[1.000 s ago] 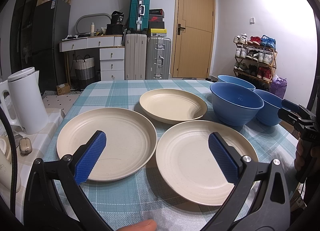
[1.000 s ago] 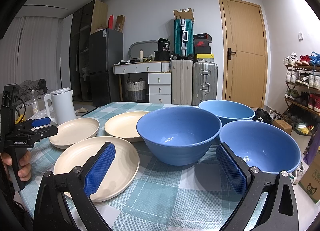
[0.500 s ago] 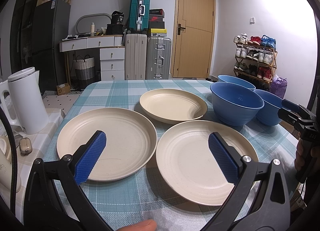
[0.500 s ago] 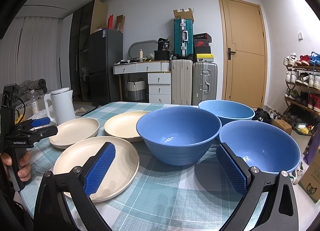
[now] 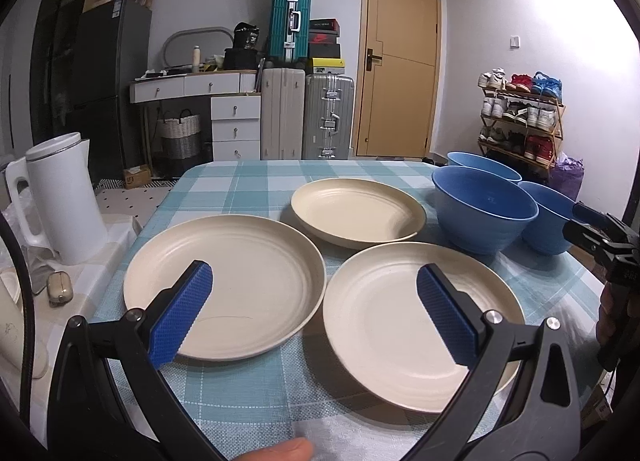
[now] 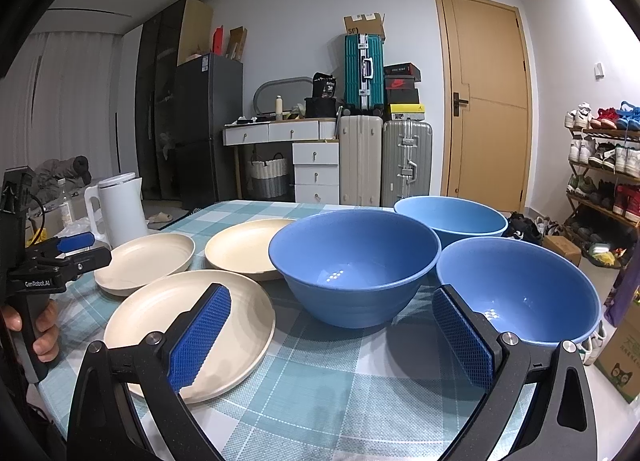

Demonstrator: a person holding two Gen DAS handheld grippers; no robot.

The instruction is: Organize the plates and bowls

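Three cream plates (image 5: 224, 285) and three blue bowls (image 6: 354, 265) stand apart on the checked desk (image 6: 340, 381). Left gripper (image 5: 314, 311) and right gripper (image 6: 330, 335) hover spread, empty. Likely light, rigid, smooth ware; best grasped at rims.

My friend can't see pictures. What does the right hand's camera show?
Three blue bowls and three cream plates sit apart, unstacked, on a checked tablecloth. The open right gripper hovers in front, holding nothing. At the left edge, a hand holds the left gripper.
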